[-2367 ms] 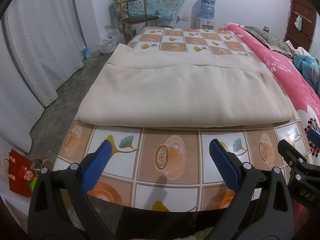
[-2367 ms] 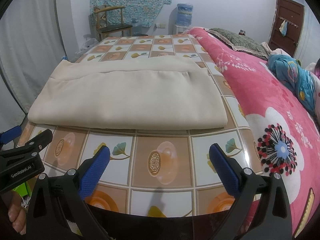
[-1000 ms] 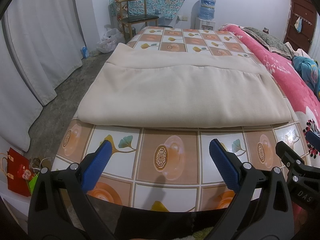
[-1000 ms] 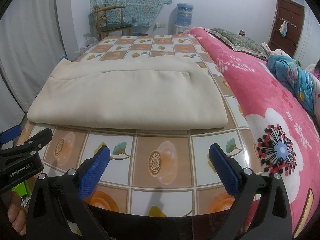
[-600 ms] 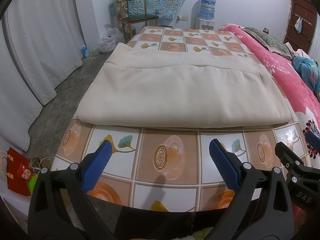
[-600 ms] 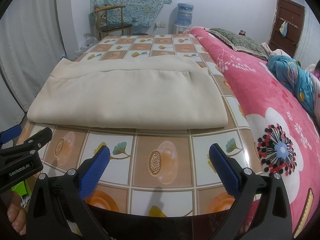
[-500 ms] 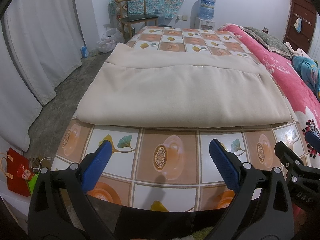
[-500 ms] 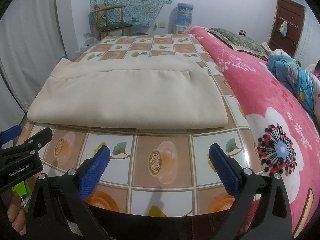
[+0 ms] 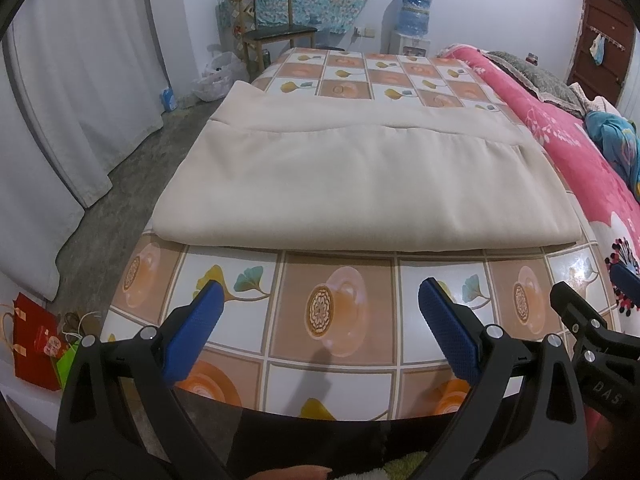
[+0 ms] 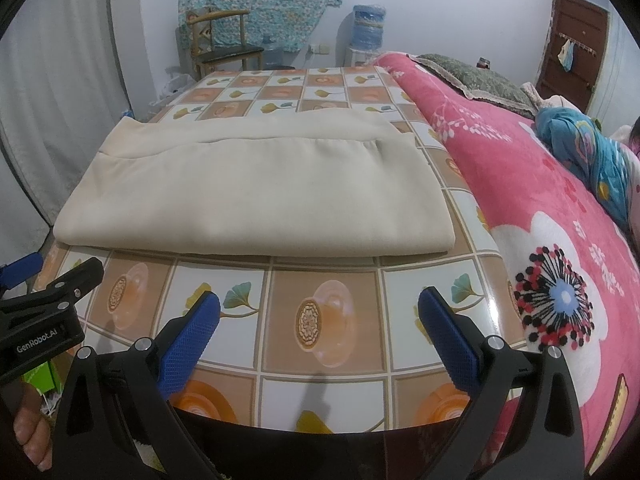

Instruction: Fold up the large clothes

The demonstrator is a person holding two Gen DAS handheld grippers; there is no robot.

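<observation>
A large cream cloth (image 9: 352, 184) (image 10: 256, 196) lies folded flat on the tiled-pattern table (image 9: 336, 304) (image 10: 324, 312), its folded edge facing me. My left gripper (image 9: 320, 300) hovers open over the near table edge, short of the cloth, with nothing between its blue pads. My right gripper (image 10: 320, 304) is held the same way, open and empty, just to the right of the left one. Each gripper shows at the side of the other's view: the right gripper (image 9: 592, 336) and the left gripper (image 10: 44, 304).
A pink floral blanket (image 10: 540, 208) covers the bed against the table's right side, with blue clothing (image 10: 588, 148) on it. White curtains (image 9: 72, 92) hang at left; a wooden chair (image 9: 272, 36) and water dispenser (image 9: 414, 20) stand at the far wall. A red bag (image 9: 36, 340) sits on the floor.
</observation>
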